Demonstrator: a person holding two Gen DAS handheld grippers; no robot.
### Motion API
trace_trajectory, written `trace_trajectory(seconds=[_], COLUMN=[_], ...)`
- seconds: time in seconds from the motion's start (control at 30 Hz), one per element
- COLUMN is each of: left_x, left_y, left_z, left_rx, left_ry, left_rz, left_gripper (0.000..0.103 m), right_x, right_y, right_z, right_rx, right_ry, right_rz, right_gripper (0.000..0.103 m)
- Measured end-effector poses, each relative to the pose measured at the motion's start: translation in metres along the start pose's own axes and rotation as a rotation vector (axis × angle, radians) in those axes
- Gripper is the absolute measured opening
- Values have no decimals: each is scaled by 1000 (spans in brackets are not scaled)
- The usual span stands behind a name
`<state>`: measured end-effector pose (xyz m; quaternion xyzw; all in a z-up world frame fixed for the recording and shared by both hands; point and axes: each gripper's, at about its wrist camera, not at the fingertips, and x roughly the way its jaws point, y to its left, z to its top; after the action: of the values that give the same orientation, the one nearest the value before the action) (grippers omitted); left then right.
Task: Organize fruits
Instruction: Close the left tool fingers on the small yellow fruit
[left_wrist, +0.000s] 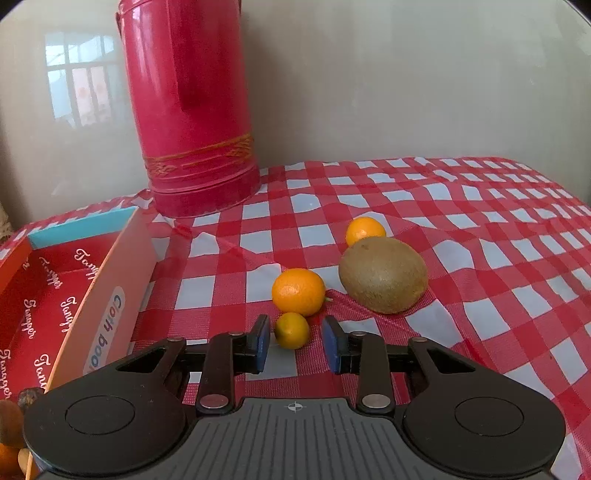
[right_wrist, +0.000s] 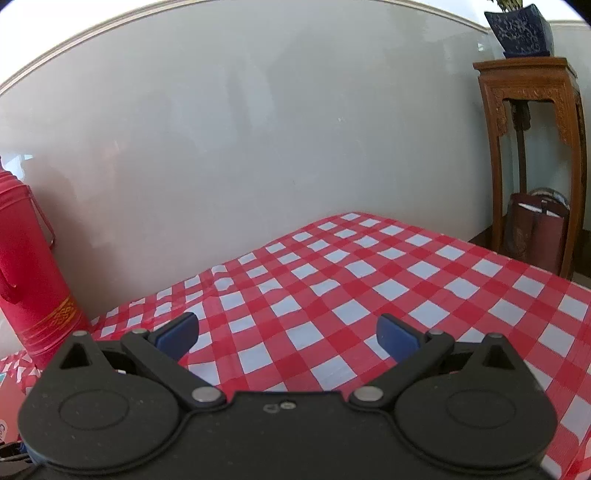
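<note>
Fruit box (left_wrist: 122, 280) sits open at the left; just right of it the left gripper (left_wrist: 297, 341) brackets the smallest orange (left_wrist: 291, 330), pads not quite pressing, a gap showing on the right side (nothing held yet). Behind lie a bigger orange (left_wrist: 298, 291) and kiwi (left_wrist: 383, 275). Right gripper (right_wrist: 288, 334) hangs wide, empty, far from any fruit.

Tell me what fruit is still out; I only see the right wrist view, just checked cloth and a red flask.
Observer: A fuzzy brown kiwi lies beside a round orange citrus fruit, ahead of the left tongs.
Operator: Are those tongs on anything?
Observer: A smaller yellow-orange citrus fruit sits between their blue pads, not pinched.
Operator: Where's the box?
Observer: An open orange cardboard box stands left of the fruit.
</note>
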<state>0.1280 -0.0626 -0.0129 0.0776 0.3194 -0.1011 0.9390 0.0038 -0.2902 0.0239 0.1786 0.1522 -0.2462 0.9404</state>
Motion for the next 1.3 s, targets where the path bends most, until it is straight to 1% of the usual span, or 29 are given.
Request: trace_trajectory(seconds=[0.1, 0.4, 0.43, 0.47, 0.5, 0.7, 1.1, 1.17, 1.3], left_x=[-1, -5, -5, -5, -6, -9, -8, -6, -3], left_y=[1, -7, -8, -9, -10, -13, -15, -14, -6], left_z=[0, -2, -2, -2, -2, -3, -6, -5, -6], left_rx=[-5, 19, 22, 26, 27, 38, 52, 41, -12], left_ry=[-3, -21, -22, -24, -26, -45, -40, -33, -13], left_rz=[0, -9, -9, -4, 0, 4, 13, 14, -8], left_gripper=[33, 32, 30, 22, 21, 21, 21, 21, 21], right_x=[1, 1, 1, 1, 1, 3, 5, 5, 5], right_y=[0, 0, 0, -1, 0, -1, 0, 0, 0], right_z=[0, 0, 0, 0, 0, -1, -2, -2, -2], right_rx=[7, 5, 5, 6, 6, 3, -1, -2, -2], right_ry=[14, 10, 11, 11, 11, 14, 31, 31, 32], right_rz=[8, 15, 16, 17, 17, 26, 38, 38, 39], right_gripper=[97, 97, 97, 97, 97, 97, 97, 97, 97])
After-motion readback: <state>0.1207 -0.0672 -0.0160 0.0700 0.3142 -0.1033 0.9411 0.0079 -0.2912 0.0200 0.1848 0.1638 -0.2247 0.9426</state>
